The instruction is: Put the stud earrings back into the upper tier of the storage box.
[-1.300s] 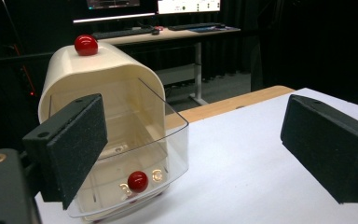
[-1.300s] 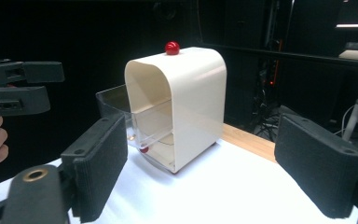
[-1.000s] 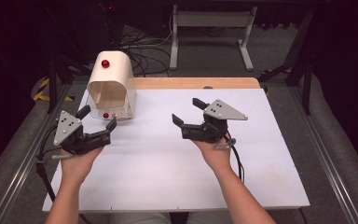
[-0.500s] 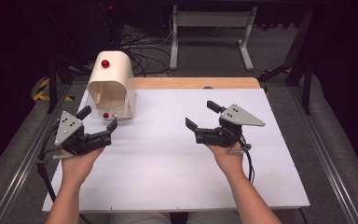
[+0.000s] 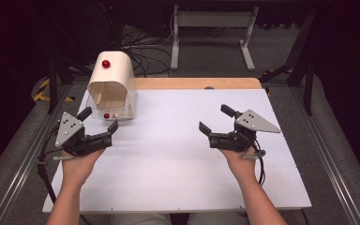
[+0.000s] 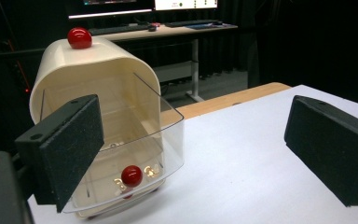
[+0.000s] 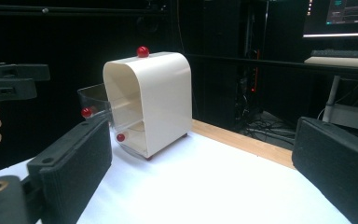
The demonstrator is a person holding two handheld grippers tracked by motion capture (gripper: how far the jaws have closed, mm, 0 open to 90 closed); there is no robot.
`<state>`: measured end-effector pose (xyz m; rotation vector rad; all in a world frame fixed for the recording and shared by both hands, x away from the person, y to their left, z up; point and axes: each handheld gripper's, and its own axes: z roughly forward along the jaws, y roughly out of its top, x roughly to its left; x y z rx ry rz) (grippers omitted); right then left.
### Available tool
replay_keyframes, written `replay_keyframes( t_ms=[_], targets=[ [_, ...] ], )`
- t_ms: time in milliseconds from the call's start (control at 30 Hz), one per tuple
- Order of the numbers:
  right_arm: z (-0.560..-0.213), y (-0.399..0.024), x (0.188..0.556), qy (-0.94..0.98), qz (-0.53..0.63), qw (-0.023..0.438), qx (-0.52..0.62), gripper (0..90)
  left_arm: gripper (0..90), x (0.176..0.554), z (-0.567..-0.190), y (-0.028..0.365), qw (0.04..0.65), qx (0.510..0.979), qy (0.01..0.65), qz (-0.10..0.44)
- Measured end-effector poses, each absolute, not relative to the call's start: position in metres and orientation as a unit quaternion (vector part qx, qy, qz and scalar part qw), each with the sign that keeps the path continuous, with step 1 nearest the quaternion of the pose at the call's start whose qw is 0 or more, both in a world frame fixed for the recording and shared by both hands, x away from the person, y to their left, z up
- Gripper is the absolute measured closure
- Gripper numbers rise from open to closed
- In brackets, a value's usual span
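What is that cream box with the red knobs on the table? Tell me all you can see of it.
The cream arched plastic box stands upright at the white table's far left. A red ball knob sits on top. Its clear plastic drawer, with its own red knob, is pulled partly out toward the left gripper, whose fingers are open and apart from it.

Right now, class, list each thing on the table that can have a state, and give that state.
Cream cabinet: upright, at the board's far left corner.
Clear drawer: pulled partly out, nothing visible inside.
Left gripper: open, holding nothing, near the drawer.
Right gripper: open, holding nothing; its jaws have just been opening.
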<state>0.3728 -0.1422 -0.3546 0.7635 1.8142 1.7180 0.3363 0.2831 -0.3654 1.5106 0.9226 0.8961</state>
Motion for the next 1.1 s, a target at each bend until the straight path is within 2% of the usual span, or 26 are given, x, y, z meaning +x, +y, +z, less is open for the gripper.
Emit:
replay_keyframes(
  t_ms=[667, 1100],
  targets=[
    [-0.372, -0.186, 0.365, 0.659, 0.637, 0.276, 0.289, 1.9, 7.1, 0.335, -0.368, 0.284, 0.549, 0.634, 0.39, 0.381],
    [-0.373, -0.196, 0.365, 0.649, 0.641, 0.286, 0.293, 2.0, 7.7, 0.331, -0.369, 0.287, 0.545, 0.633, 0.394, 0.384]
  ],
)
